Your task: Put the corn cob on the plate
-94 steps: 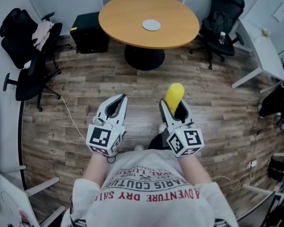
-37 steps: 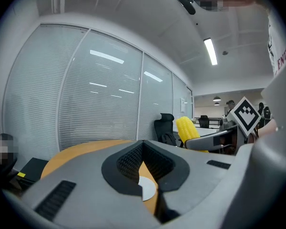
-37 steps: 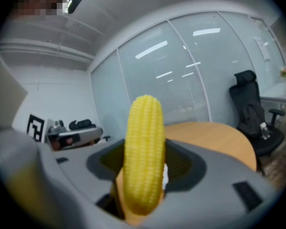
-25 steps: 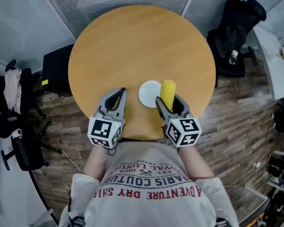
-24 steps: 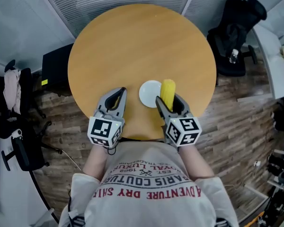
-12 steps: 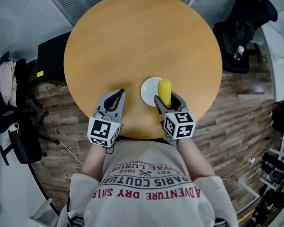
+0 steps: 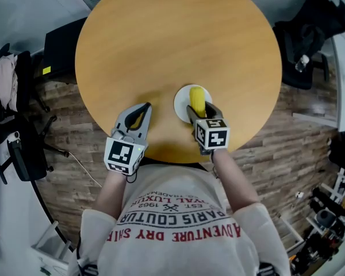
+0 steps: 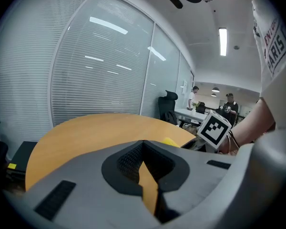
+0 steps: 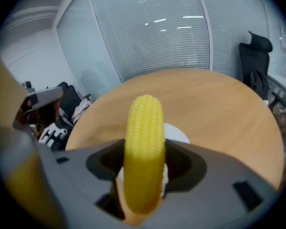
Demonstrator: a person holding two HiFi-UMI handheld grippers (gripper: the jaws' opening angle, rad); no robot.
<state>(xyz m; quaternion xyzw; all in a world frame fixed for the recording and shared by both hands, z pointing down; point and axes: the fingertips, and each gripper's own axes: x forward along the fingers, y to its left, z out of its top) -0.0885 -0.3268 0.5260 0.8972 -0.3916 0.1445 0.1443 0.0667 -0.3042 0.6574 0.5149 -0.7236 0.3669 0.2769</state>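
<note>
A yellow corn cob (image 7: 196, 99) (image 9: 143, 147) sticks forward out of my right gripper (image 7: 198, 109) (image 9: 142, 175), which is shut on it. The cob hangs over a small white plate (image 7: 181, 102) (image 9: 178, 133) near the front edge of the round wooden table (image 7: 172, 45). In the left gripper view a bit of the cob (image 8: 170, 141) shows to the right. My left gripper (image 7: 139, 112) (image 8: 144, 149) is shut and holds nothing; it hovers over the table's front left edge, left of the plate.
Black office chairs stand on the wooden floor at the right (image 7: 313, 39) and left (image 7: 14, 148) of the table. A black box (image 7: 60, 45) sits on the floor at the table's left. A glass wall with blinds (image 8: 86, 75) lies behind the table.
The person has walked up to the table. My right gripper has carried the cob left and forward until it is over the plate. The left gripper has kept its place beside it.
</note>
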